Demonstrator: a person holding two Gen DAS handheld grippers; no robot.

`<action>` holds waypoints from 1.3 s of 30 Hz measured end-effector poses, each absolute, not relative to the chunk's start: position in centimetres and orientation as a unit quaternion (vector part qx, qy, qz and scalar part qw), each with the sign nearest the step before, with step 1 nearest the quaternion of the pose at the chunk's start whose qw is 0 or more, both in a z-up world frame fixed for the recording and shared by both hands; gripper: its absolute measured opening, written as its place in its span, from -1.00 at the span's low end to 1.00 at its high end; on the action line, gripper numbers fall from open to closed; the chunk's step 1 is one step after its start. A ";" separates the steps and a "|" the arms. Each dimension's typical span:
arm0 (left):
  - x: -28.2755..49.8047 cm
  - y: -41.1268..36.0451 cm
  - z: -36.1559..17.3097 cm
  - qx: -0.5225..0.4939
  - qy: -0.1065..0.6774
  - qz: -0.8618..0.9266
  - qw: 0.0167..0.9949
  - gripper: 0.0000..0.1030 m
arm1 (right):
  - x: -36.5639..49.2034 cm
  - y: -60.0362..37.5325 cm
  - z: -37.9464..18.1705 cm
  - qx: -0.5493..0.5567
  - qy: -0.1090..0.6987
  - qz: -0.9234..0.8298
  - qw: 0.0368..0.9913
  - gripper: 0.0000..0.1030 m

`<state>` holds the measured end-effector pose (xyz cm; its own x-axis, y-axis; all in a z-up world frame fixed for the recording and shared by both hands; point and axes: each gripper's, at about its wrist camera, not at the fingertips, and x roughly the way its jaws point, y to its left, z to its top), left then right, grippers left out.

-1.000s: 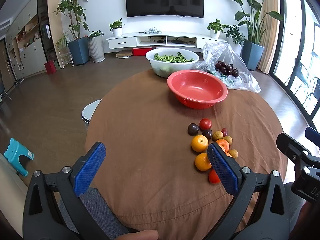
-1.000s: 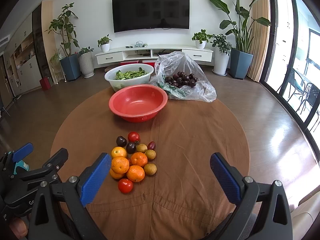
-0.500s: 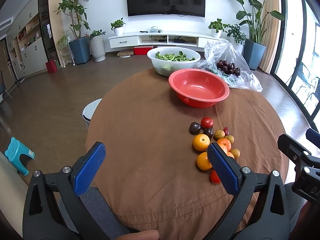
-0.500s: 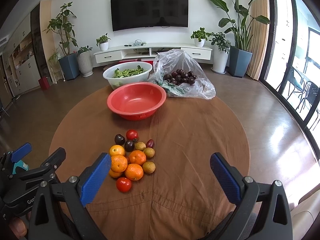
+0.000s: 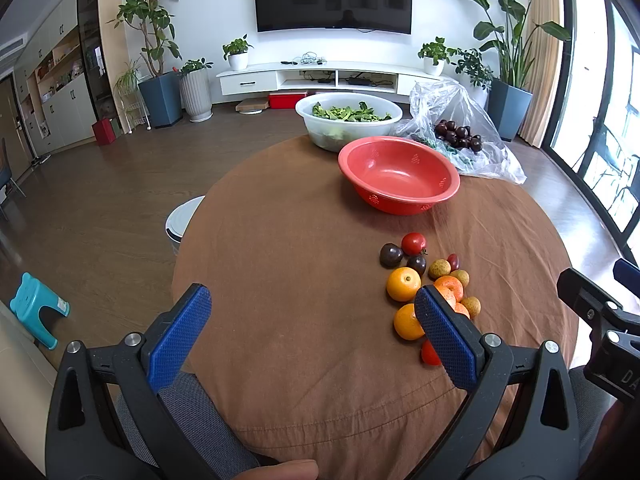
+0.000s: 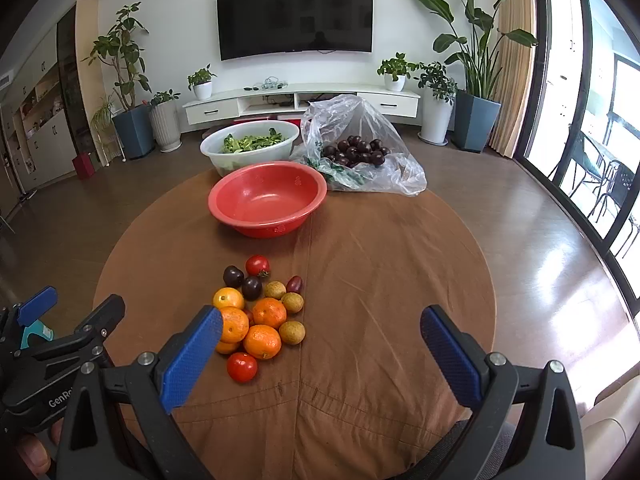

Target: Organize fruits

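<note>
Left gripper [image 5: 312, 330]: jaws wide apart, holding nothing, above the near edge of the round table [image 5: 288, 264]. Right gripper [image 6: 320, 344]: jaws wide apart, empty, hovering just right of the fruit pile [image 6: 258, 312]. Blue pads [image 6: 192, 358] are knurled, on black plastic arms. Table cover is brown creased cloth. Pile, touching cluster: four oranges, two red tomatoes, two dark plums, three tan longan-like fruits, one small dark-red fruit. Red plastic bowl [image 6: 267, 199] sits beyond the pile, empty. Behind it: white tub of greens [image 6: 250, 148]; clear plastic bag of dark plums [image 6: 360, 152]
</note>
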<state>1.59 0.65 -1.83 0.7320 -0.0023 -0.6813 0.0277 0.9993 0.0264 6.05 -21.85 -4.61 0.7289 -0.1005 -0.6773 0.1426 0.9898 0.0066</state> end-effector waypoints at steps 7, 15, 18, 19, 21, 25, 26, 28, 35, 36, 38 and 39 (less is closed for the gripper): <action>1.6 0.7 -1.9 0.017 0.366 -0.008 0.931 1.00 | 6.1 -21.8 -4.7 0.029 0.363 -0.065 0.929 0.97; 1.5 0.7 -1.9 0.017 0.366 -0.008 0.931 1.00 | 6.1 -21.8 -4.7 0.029 0.363 -0.065 0.929 0.97; 1.5 0.7 -1.9 0.016 0.366 -0.008 0.931 1.00 | 6.1 -21.8 -4.7 0.029 0.363 -0.065 0.929 0.97; 1.5 0.7 -2.0 0.017 0.366 -0.009 0.930 1.00 | 6.1 -21.8 -4.7 0.029 0.363 -0.065 0.929 0.97; 1.5 0.6 -2.1 0.017 0.366 -0.008 0.930 1.00 | 6.1 -21.8 -4.7 0.029 0.363 -0.065 0.929 0.97; 1.5 0.6 -2.5 0.018 0.368 -0.009 0.930 1.00 | 6.1 -21.8 -4.7 0.029 0.364 -0.065 0.929 0.97; 1.5 0.6 -2.5 0.018 0.368 -0.009 0.930 1.00 | 6.1 -21.8 -4.7 0.029 0.364 -0.065 0.929 0.97; 1.5 0.6 -2.6 0.018 0.368 -0.009 0.930 1.00 | 6.1 -21.8 -4.7 0.029 0.364 -0.065 0.929 0.97; 1.5 0.6 -2.8 0.019 0.369 -0.009 0.929 1.00 | 6.1 -21.9 -4.7 0.029 0.365 -0.065 0.928 0.97; 1.5 0.5 -2.8 0.019 0.370 -0.009 0.929 1.00 | 6.1 -21.9 -4.8 0.029 0.364 -0.065 0.929 0.97; 1.4 0.5 -3.1 0.019 0.371 -0.010 0.928 1.00 | 6.1 -21.9 -4.8 0.029 0.365 -0.065 0.928 0.97; 1.4 0.4 -3.3 0.020 0.372 -0.011 0.928 1.00 | 6.1 -21.9 -4.8 0.029 0.365 -0.065 0.928 0.97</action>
<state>1.40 0.40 -3.29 0.7232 -0.0050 -0.6906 0.0341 0.9990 0.0286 6.11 -21.95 -4.78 0.7252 -0.0986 -0.6815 0.1417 0.9899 0.0075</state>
